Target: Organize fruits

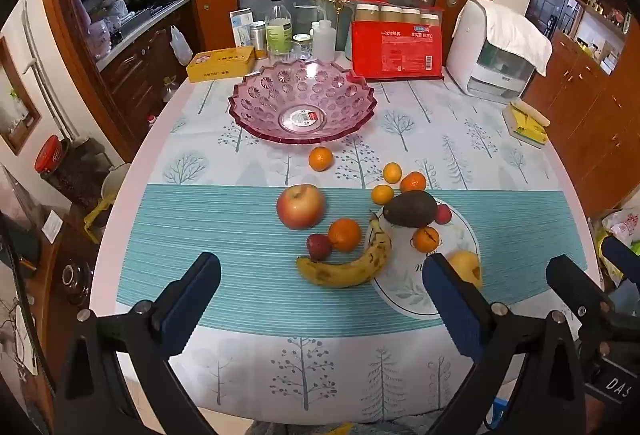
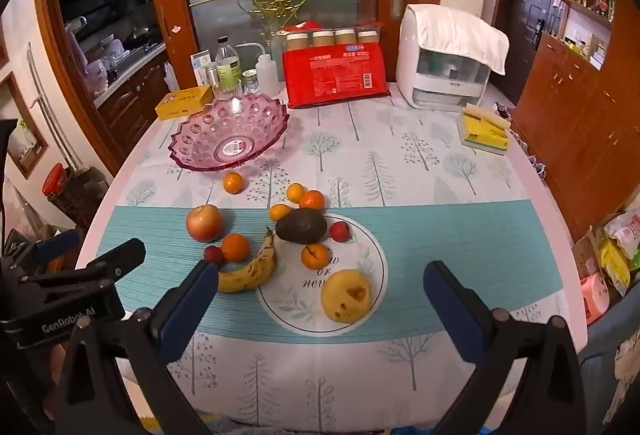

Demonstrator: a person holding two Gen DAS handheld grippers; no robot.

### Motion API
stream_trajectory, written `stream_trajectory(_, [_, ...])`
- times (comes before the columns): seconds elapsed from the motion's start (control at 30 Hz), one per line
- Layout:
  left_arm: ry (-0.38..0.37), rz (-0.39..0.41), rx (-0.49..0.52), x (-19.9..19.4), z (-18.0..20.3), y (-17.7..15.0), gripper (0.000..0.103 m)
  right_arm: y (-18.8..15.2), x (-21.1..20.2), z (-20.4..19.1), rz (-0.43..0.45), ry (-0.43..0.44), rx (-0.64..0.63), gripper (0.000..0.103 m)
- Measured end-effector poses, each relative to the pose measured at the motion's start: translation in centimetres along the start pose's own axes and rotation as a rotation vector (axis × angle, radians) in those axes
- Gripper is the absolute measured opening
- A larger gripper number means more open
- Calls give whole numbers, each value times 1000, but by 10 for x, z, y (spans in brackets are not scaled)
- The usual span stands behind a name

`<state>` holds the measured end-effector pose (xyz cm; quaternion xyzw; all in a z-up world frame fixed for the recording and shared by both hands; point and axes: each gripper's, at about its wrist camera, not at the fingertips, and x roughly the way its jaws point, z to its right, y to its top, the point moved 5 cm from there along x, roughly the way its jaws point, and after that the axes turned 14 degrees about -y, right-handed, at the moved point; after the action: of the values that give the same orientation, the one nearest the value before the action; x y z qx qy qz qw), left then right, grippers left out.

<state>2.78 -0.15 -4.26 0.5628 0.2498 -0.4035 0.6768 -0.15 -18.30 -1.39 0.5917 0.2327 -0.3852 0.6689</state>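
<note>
A pink glass fruit bowl [image 1: 256, 95] [image 2: 192, 139] stands empty at the back left of the table. In front of it lie loose fruits: an apple [image 1: 300, 206] [image 2: 204, 223], a banana [image 1: 348, 263] [image 2: 252, 267], a dark avocado [image 1: 410, 209] [image 2: 301, 226], a yellow pear [image 2: 346, 295] [image 1: 466, 267], several small oranges [image 1: 345, 234] [image 2: 235, 247] and small red plums [image 1: 319, 246] [image 2: 340, 231]. My left gripper [image 1: 320, 275] is open and empty, hovering near the banana. My right gripper [image 2: 320, 283] is open and empty, above the pear.
A red package [image 1: 396, 47], a white appliance [image 1: 496, 51], a yellow tin [image 1: 220, 63], bottles [image 1: 280, 27] and a yellow sponge pack [image 1: 526, 123] line the table's back and right. A round printed mat [image 2: 376, 275] lies under some fruit. Wooden cabinets [image 2: 580, 123] stand at the right.
</note>
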Motion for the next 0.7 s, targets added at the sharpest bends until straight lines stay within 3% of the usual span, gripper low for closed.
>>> stream_trajectory(0.13, [0,-14,2,-2,-2,-2,101,4,-1,-4,20,-21,-36,103])
stream_trajectory(0.33, [-5,-14,16,-2,5,-3,101,8,3,-6,35,19,-42,103])
stream_trajectory(0.7, [-2,-32,0,8,0,-1,101,6,8,-12,14,22,-50,103])
